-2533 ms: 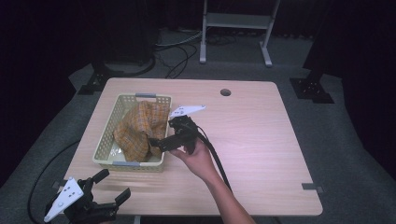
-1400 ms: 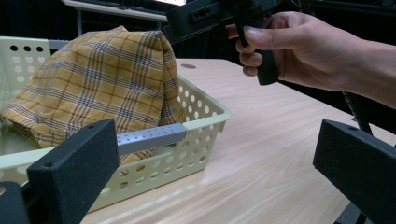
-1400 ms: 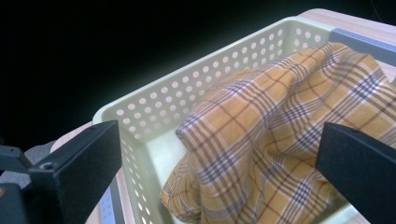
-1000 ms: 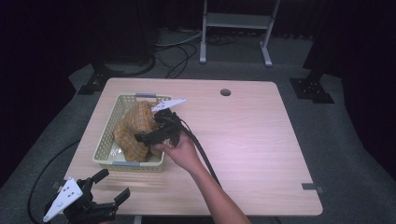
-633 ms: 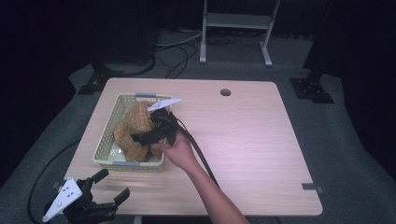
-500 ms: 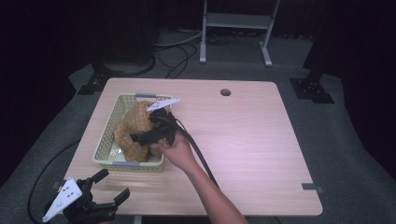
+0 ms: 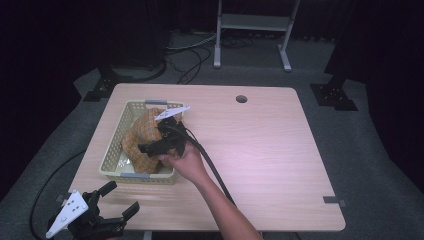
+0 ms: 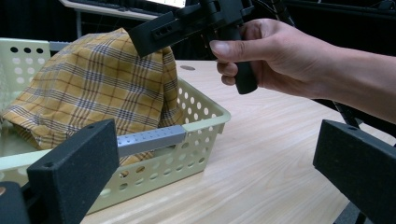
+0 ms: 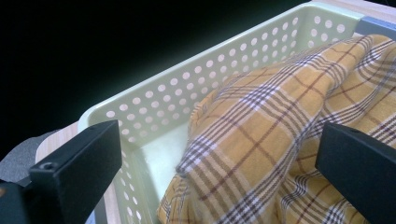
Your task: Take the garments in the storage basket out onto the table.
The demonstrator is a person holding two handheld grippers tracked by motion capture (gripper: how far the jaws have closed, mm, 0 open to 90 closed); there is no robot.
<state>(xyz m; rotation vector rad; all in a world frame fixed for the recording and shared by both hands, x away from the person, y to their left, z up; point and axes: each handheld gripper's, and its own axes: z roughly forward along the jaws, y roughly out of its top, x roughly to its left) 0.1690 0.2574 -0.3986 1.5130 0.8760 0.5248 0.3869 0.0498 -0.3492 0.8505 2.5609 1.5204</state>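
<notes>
A yellow plaid cloth [image 7: 141, 131] lies heaped in a pale green perforated basket [image 7: 112, 151] on the left of the wooden table [image 7: 265, 145]. A hand [image 7: 184, 162] holds my right gripper [image 7: 152, 138] low over the cloth, jaws pointing left. In the right gripper view the right gripper [image 9: 219, 144] is open, jaws spread wide, with the cloth [image 9: 280, 121] lying between and ahead of them inside the basket [image 9: 196, 79]. My left gripper [image 7: 120, 198] is open at the table's front left corner. The left gripper [image 8: 212, 144] looks at the basket [image 8: 201, 135], the cloth [image 8: 93, 88] and the right gripper [image 8: 187, 23].
A round cable hole [image 7: 241, 98] sits near the table's far edge. A metal stand [image 7: 252, 22] and floor cables lie behind the table. The right gripper's cable [image 7: 212, 167] trails along the forearm. Bare tabletop stretches right of the basket.
The hand has carried the right gripper leftward, from the basket's right rim to over the cloth. The left gripper has stayed put.
</notes>
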